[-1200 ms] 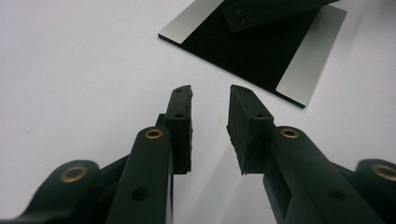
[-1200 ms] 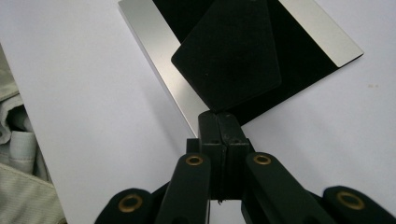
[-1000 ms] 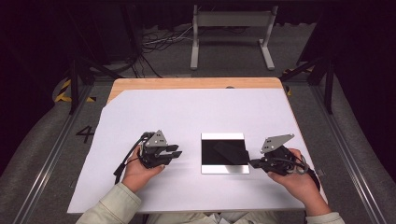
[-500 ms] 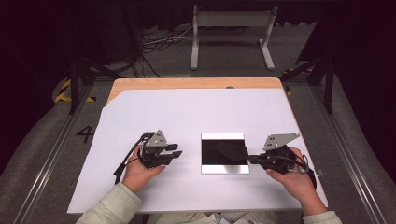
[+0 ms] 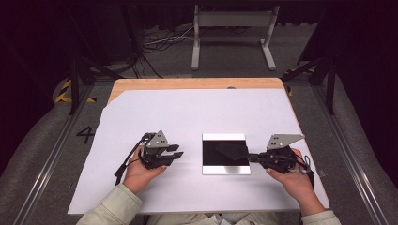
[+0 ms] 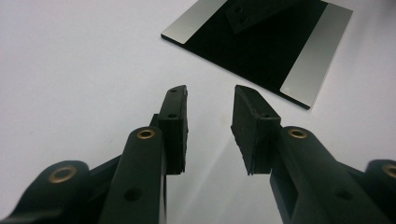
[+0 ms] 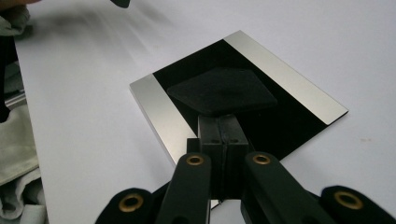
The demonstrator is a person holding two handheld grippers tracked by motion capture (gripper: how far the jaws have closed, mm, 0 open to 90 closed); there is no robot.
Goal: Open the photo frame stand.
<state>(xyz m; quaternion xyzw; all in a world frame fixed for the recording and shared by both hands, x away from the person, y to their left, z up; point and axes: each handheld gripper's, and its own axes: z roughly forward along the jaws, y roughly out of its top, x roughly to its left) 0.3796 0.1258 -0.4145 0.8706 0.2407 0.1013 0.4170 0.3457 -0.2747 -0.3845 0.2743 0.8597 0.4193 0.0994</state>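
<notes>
A square black glossy plate (image 5: 225,161) with silver strips on two sides lies flat on the white sheet (image 5: 197,117). My left gripper (image 5: 177,154) rests on the sheet to the plate's left and points at it. Its jaws (image 6: 210,98) have just been opening; they stand apart with nothing between them. The plate (image 6: 261,42) lies ahead of them. My right gripper (image 5: 248,157) is shut, its tips over the plate's right edge. In the right gripper view the closed jaws (image 7: 219,119) hover over the plate (image 7: 163,116), where a dark four-cornered patch shows.
The white sheet covers a wooden table (image 5: 187,83); its far edge is bare wood. A white metal stand (image 5: 232,28) and cables lie on the floor beyond. Floor rails run along both sides of the table.
The left gripper's jaws stand a little wider apart than before. Both hands have kept their places, and the plate has not moved.
</notes>
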